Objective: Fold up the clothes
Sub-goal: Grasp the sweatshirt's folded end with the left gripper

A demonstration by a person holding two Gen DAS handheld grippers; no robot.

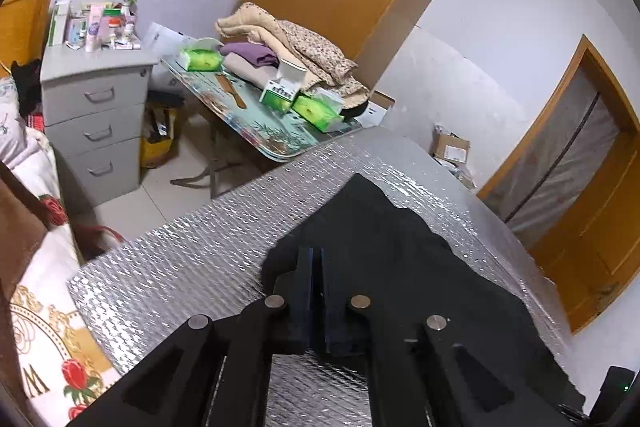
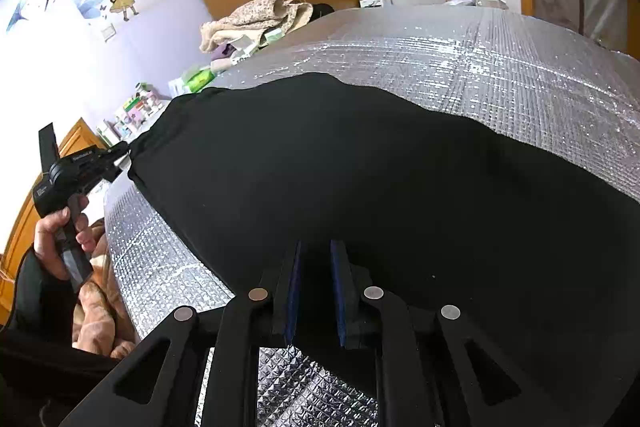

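We see a black garment [image 2: 360,187] spread across the silver foil mat [image 2: 520,67]. Our left gripper [image 1: 316,255] pinches the garment's near edge, fingers clamped nearly together; our right gripper [image 2: 316,247] grips the same edge, fabric between its fingers.

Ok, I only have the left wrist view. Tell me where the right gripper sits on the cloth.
Observer: The right gripper is at the near edge of the black garment. Cloth lies between its fingers, which stand apart.
Operator: Confirm my left grip from outside.
Observer: The left gripper pinches the garment's left corner, drawn to a point.
Operator: Check the hand on it.
Observer: A bare hand wraps its handle, beside the left edge of the foil mat.
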